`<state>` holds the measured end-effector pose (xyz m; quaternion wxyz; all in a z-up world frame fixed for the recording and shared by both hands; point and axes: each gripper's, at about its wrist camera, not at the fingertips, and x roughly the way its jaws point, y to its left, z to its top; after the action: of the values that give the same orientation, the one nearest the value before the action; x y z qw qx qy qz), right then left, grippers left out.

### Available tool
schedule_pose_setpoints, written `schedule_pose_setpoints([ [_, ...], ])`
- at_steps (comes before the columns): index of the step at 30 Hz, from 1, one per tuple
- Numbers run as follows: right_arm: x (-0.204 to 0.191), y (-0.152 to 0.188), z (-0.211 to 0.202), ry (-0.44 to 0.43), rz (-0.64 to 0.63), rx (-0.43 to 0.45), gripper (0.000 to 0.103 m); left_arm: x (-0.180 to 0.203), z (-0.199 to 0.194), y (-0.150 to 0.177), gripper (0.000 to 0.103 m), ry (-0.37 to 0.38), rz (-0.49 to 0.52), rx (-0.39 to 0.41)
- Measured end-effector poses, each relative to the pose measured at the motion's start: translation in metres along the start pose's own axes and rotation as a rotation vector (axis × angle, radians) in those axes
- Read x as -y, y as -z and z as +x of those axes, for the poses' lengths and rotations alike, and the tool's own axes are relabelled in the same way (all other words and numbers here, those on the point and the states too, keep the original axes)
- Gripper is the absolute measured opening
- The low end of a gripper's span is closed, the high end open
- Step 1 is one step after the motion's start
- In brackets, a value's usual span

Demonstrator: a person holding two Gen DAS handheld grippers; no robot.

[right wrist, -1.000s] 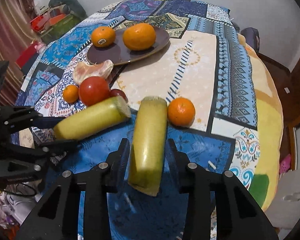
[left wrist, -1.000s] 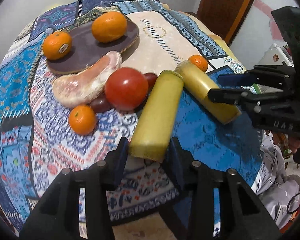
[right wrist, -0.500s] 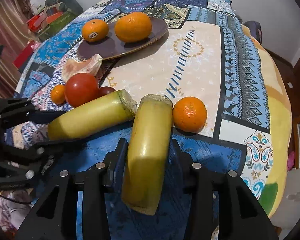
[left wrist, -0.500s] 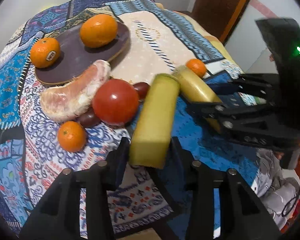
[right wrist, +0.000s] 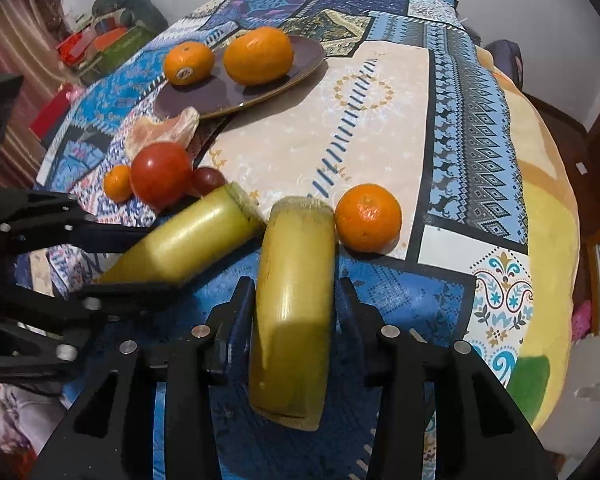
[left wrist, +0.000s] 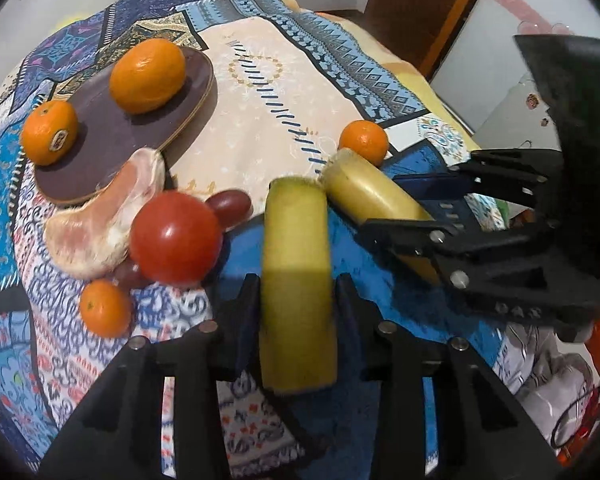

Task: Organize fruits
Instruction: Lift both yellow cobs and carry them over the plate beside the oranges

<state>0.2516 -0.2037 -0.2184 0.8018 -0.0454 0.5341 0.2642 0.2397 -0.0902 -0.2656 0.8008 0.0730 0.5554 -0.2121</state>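
My left gripper (left wrist: 294,296) is shut on a yellow-green sugarcane piece (left wrist: 294,280); it also shows in the right wrist view (right wrist: 188,240). My right gripper (right wrist: 294,296) is shut on a second sugarcane piece (right wrist: 294,300), seen in the left wrist view (left wrist: 372,196). The far ends of the two pieces nearly touch above the patterned cloth. A dark plate (left wrist: 140,128) holds two oranges (left wrist: 147,75) (left wrist: 50,131). A small orange (right wrist: 368,217) lies beside my right piece.
A tomato (left wrist: 176,238), a peeled pomelo segment (left wrist: 108,224), dark grapes (left wrist: 230,206) and a tiny orange (left wrist: 105,308) lie left of the cane. The table edge drops off at the right, by a wooden door (left wrist: 428,8). Clutter sits beyond the far left edge (right wrist: 108,40).
Both grippers have moved closer together with their sugarcane pieces, so the far ends now nearly meet. The left piece now points straighter ahead. Other fruit has not moved.
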Motion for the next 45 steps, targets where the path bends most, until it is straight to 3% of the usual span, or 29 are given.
schedule_pose_setpoints([
  [11, 0.006, 0.001, 0.003, -0.015, 0.031, 0.016, 0.036, -0.003, 0.004, -0.010, 0.036, -0.006, -0.046, 0.047],
  [16, 0.002, 0.001, -0.008, -0.007, 0.022, 0.046, 0.036, -0.009, -0.028, -0.004, 0.036, -0.010, -0.070, 0.131],
  [23, -0.011, -0.014, -0.042, 0.003, -0.005, 0.152, 0.036, -0.029, -0.086, -0.004, 0.036, -0.019, -0.132, 0.280],
  [30, -0.026, -0.044, -0.067, 0.011, -0.032, 0.262, 0.036, -0.065, -0.129, -0.012, 0.036, -0.077, -0.194, 0.396],
  [37, -0.037, -0.077, -0.066, 0.009, -0.044, 0.319, 0.036, -0.100, -0.144, -0.025, 0.036, -0.122, -0.246, 0.445],
  [45, -0.042, -0.110, -0.055, 0.002, -0.041, 0.353, 0.036, -0.129, -0.129, -0.043, 0.036, -0.136, -0.274, 0.442],
])
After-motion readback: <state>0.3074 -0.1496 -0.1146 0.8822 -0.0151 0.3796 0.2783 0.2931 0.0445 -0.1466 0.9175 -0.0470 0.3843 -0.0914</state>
